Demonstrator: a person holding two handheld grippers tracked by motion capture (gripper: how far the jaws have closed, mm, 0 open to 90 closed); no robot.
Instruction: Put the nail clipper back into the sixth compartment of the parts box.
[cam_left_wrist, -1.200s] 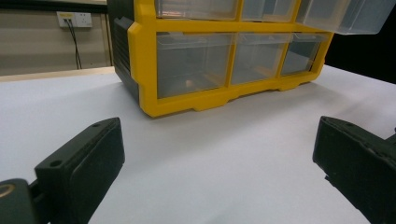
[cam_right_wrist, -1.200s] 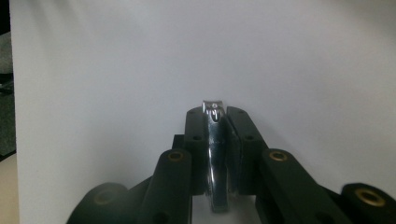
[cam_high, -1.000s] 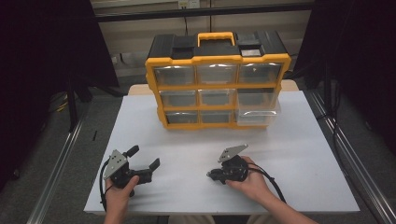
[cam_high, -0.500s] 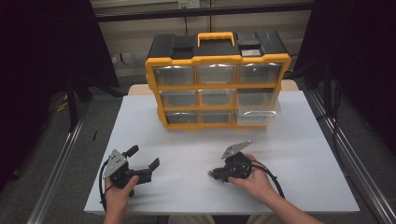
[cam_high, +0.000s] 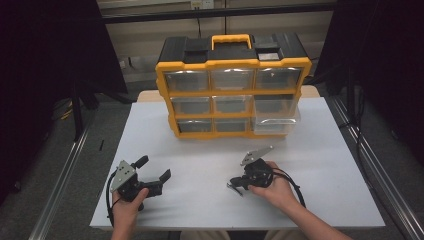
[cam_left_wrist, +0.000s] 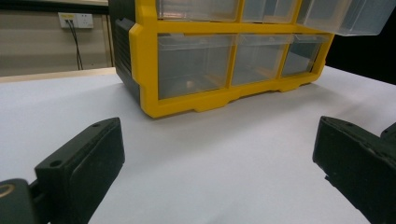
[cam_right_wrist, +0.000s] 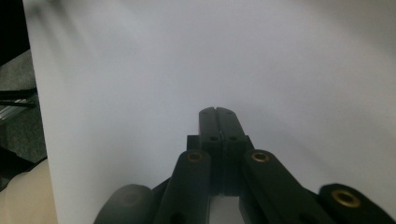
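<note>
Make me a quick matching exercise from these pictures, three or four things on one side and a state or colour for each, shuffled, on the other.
Things:
1. left claw
2. right claw
3. bottom right drawer
4. carry handle

States:
A. pulled partly out
B. jaws pressed together
C. yellow
D. jaws spread wide

Pairs: 1-D, 2-B, 3-A, 4-C

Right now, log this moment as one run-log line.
left gripper: open, near table edge | right gripper: shut, empty, tilted toward table | drawer organizer: far side, bottom-right drawer pulled out | contact: none
</note>
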